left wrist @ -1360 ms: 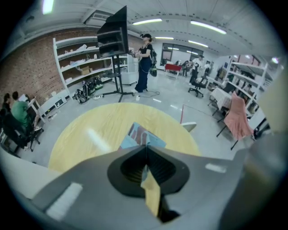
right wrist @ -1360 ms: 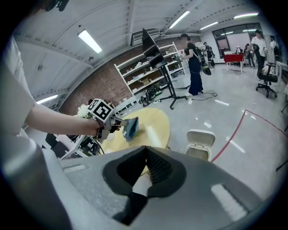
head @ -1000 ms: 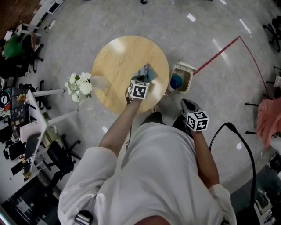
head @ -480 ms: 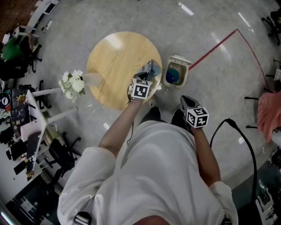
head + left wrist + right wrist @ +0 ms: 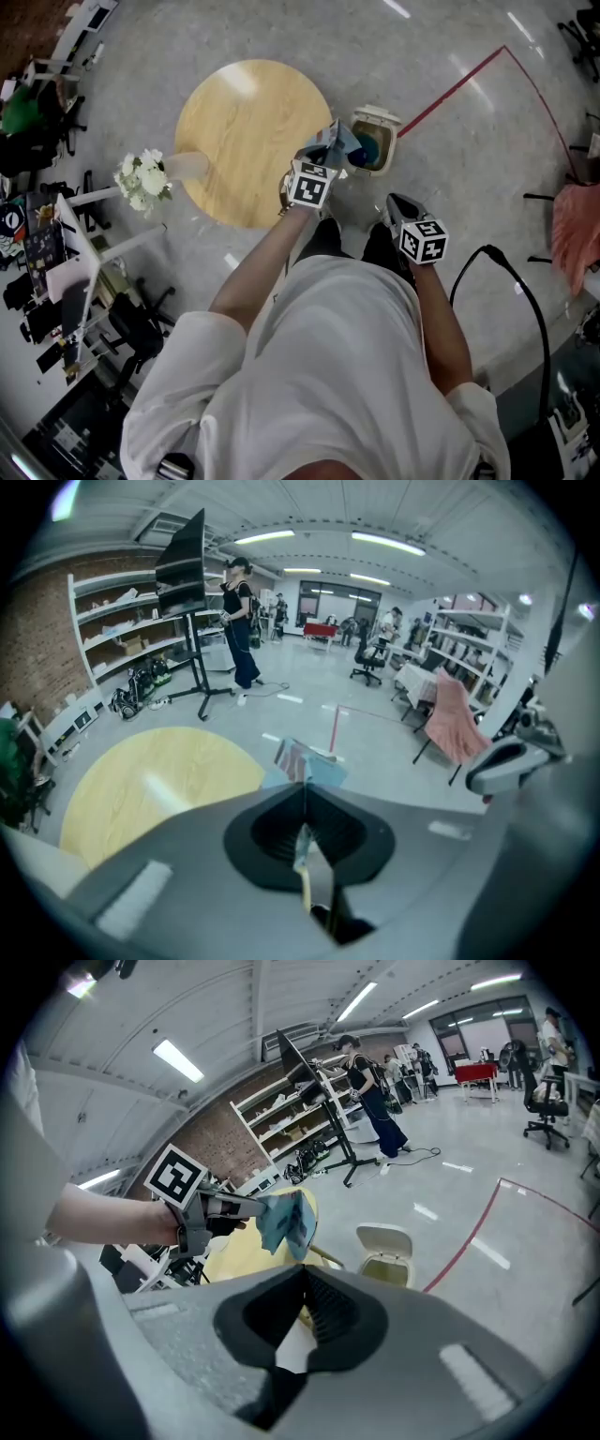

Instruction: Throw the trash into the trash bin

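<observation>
My left gripper (image 5: 322, 157) is shut on a crumpled blue and pink wrapper (image 5: 337, 142), held in the air just past the right edge of the round wooden table (image 5: 244, 122). The wrapper (image 5: 306, 763) sticks out ahead of the closed jaws in the left gripper view. A small cream trash bin (image 5: 375, 142) stands on the floor right beside it, lid flipped open, something blue inside. The right gripper view shows the left gripper (image 5: 217, 1209), the wrapper (image 5: 285, 1222) and the bin (image 5: 383, 1258) beyond. My right gripper (image 5: 395, 203) hangs lower right, jaws together, holding nothing.
A vase of white flowers (image 5: 142, 176) leans at the table's left edge. Office chairs and desks (image 5: 56, 281) crowd the left side. A red tape line (image 5: 450, 89) runs over the grey floor behind the bin. A black cable (image 5: 520, 309) curves at right.
My left gripper has carried the wrapper rightward, from over the table's right part to just off its edge beside the bin. The right gripper has barely shifted.
</observation>
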A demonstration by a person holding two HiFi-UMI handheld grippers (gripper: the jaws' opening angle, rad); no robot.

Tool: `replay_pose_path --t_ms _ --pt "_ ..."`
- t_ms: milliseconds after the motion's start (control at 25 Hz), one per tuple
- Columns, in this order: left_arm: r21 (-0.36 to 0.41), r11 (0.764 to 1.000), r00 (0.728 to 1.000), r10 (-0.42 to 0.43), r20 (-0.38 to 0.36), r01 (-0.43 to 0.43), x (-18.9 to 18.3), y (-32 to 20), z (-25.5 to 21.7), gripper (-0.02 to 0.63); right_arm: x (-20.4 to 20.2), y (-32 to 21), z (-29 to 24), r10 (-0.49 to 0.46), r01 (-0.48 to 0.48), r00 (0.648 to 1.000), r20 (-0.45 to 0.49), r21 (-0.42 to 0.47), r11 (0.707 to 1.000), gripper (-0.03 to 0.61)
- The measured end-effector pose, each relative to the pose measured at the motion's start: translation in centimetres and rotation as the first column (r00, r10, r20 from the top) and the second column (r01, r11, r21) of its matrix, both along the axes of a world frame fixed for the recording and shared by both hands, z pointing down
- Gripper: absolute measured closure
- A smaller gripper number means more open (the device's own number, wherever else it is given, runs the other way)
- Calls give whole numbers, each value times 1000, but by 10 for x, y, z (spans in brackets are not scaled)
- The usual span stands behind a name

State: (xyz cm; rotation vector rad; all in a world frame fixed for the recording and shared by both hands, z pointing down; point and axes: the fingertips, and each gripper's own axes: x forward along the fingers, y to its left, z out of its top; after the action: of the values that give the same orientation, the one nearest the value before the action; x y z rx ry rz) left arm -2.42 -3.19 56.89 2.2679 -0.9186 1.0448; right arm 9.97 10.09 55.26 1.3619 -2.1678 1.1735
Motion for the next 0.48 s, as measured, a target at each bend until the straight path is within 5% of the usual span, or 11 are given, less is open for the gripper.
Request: replay_pose_path --t_ms 480 --pt "-42 999 999 21 -42 -22 40 13 4 609 42 7 0 49 -49 999 2 -5 999 578"
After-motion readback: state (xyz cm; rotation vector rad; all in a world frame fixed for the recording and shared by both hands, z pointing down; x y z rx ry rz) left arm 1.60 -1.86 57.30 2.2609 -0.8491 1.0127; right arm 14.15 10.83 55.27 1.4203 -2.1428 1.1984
